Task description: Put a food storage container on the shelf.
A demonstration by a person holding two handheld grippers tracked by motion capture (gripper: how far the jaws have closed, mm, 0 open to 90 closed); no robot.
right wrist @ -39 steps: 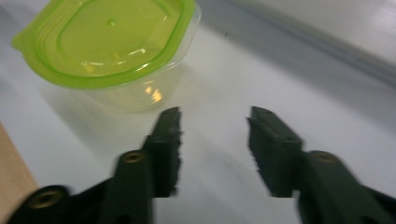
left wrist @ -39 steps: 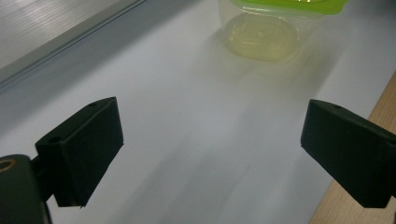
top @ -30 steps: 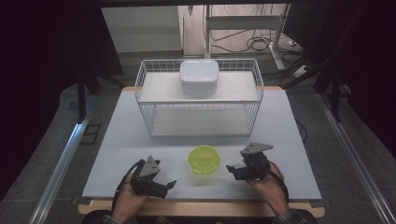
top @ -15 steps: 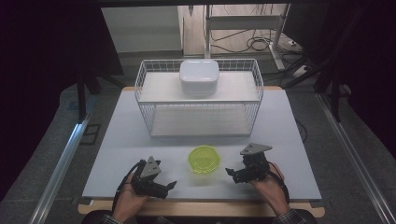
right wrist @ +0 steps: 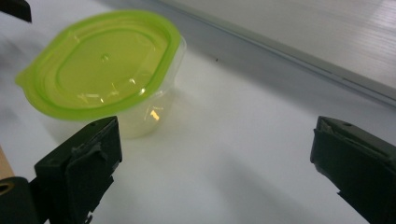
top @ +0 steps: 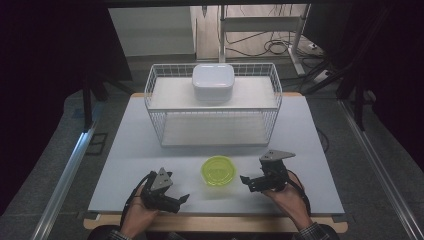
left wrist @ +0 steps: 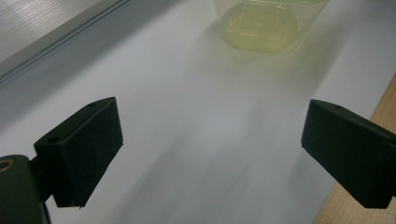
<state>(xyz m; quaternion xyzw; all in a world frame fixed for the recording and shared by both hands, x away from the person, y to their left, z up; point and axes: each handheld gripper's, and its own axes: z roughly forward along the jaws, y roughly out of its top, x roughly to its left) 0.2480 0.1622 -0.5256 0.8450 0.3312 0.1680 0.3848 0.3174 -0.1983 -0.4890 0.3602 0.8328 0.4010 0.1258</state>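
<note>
A small clear tub with a lime-green lid [top: 218,171] stands near the front middle of the white table [top: 130,140]. My left gripper [top: 181,200] rests low at the front left, held in a hand, its jaws wide apart and empty; the tub [left wrist: 261,28] lies ahead of it, some way off. My right gripper [top: 246,181] sits just right of the tub, also open with nothing between its jaws; the lidded tub [right wrist: 105,70] is close by its left jaw without touching it.
A white wire basket [top: 165,131] stands at the back middle of the table, with a white lidded box [top: 214,82] on its upper shelf. The wooden table edge [left wrist: 380,112] runs close beside my left gripper. Cables and a rack lie on the floor beyond.
The right gripper has crept a little left toward the tub. The left gripper has barely moved.
</note>
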